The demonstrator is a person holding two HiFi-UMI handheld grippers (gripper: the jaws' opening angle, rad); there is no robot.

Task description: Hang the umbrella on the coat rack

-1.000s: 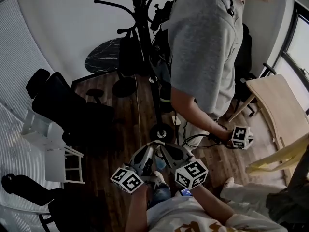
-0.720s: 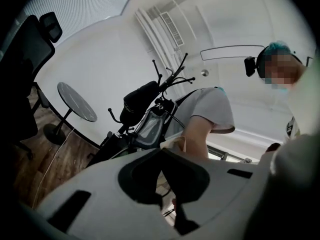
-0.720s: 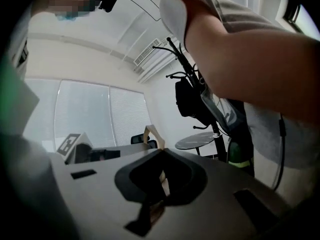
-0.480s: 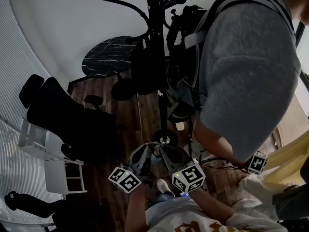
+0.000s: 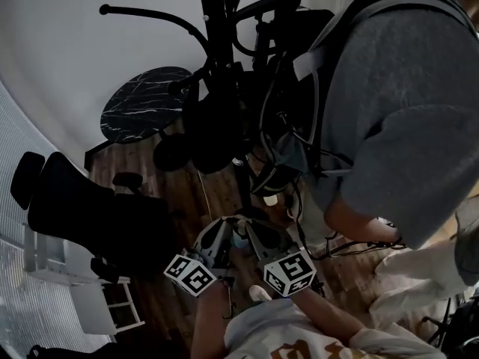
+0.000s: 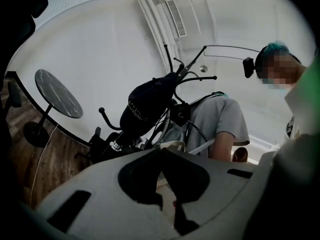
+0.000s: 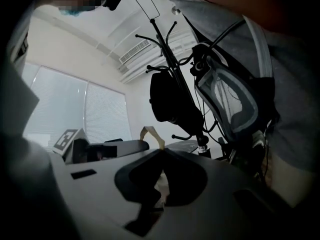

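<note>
Since both tongs point up at the coat rack from low at 6 o'clock in the head view, the coming move turns on what lies straight ahead at 12 o'clock. The left tongs are pressed together at the tips, with a pale scrap just past them; whether it is clamped I cannot tell. The right tongs are likewise pressed together, and a tan strip rises from their tips as though pinched there. No umbrella shows plainly in either pair. The only likely candidate, by my reading, is the dark oblong bundle with pale lettering hanging among the rack's arms. In the left gripper view its long axis runs from 7 o'clock up to 1 o'clock, beside the pole. In the head view it lies at about 11 o'clock from the 2 tongs, so the left hand is slightly the nearer. A person in a grey shirt stands close at 2 o'clock, crowding the right side, so a reach from the left looks the freer path. If the strip belongs to the umbrella, its body is hidden under the tongs.
</note>
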